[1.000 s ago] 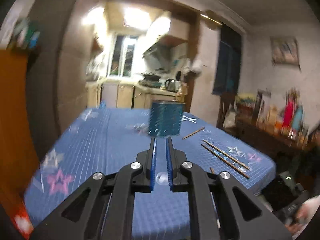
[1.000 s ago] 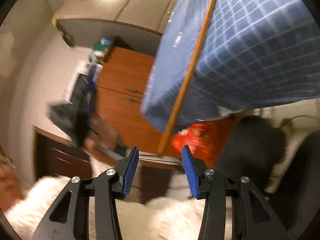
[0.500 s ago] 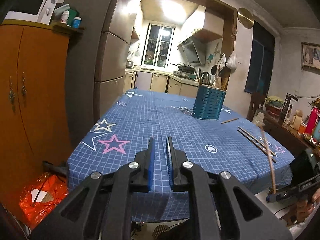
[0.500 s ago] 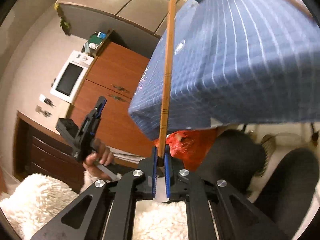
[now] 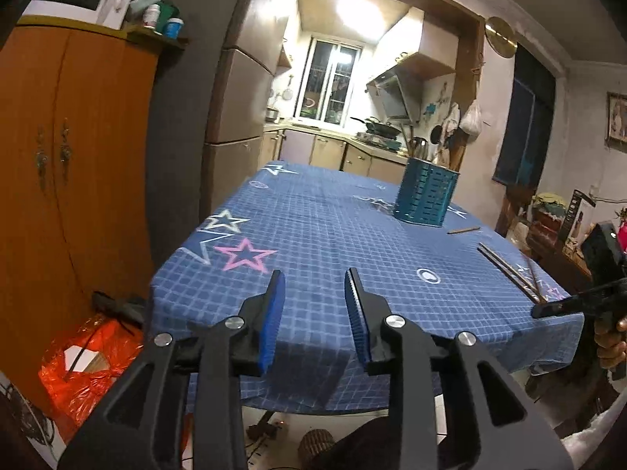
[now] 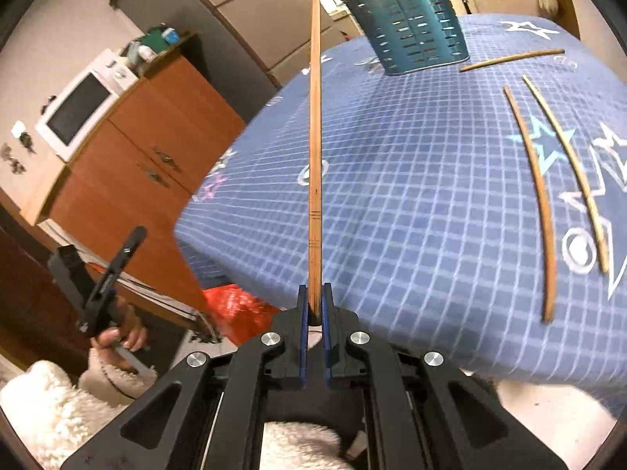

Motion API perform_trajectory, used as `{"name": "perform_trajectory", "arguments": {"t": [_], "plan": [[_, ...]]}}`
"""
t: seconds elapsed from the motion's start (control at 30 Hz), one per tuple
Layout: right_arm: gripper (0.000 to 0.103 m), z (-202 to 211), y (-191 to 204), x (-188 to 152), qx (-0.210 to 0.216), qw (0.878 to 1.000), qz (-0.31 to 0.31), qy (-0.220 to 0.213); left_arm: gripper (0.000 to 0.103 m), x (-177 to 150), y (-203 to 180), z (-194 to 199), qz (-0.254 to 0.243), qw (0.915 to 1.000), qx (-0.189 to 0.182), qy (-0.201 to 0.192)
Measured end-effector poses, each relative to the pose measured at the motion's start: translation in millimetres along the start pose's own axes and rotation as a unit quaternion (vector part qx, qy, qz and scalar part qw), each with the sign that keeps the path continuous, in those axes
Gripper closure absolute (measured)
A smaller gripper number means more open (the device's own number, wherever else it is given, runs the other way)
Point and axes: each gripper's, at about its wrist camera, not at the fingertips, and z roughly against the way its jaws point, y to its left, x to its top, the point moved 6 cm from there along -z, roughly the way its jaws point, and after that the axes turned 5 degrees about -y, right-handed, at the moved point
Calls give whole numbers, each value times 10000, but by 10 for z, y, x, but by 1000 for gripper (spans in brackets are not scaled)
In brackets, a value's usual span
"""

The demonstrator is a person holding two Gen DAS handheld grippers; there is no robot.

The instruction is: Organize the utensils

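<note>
Over the blue tablecloth (image 6: 411, 196), right tongs (image 6: 313, 313) pinch a chopstick (image 6: 314, 137).

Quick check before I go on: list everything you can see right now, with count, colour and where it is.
utensil holder: one, teal, slotted, upright at the far end of the table, utensils inside.
held chopstick: one, light wood, clamped at its end in the right gripper.
loose chopsticks: three, wood; two side by side near the right edge, one beside the holder.
tablecloth: one, blue grid with stars, covering the table.
cabinet: one, orange wood, left of the table.
microwave: one, white, on the cabinet.
bag: one, orange-red, on the floor.
left gripper: black, blue pads, open, empty.
right gripper: black, shut on the chopstick.
</note>
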Motion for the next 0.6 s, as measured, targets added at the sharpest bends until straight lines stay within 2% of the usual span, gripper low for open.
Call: {"name": "perform_trajectory", "arguments": {"t": [0.13,0.27,0.43,0.5,0.6], "plan": [[96,-60,-70,205,-277,9995,130,-2,62,62,-252,-100,-207,9994,-261,-17],[96,-155,-173,391,-498,9984,191,-189,59,41,-523,-251,-473,9976,-492,73],[96,-270,-300,489,-404,9974,-191,-571,54,-36,-744,-410,-661,9950,-699,256],[96,-322,-280,490,-448,9956,-96,-820,54,-45,-786,-468,-638,9947,-753,305],[95,-452,-229,437,-486,9960,21,-753,54,-53,-881,-556,-632,9938,-808,418]]}}
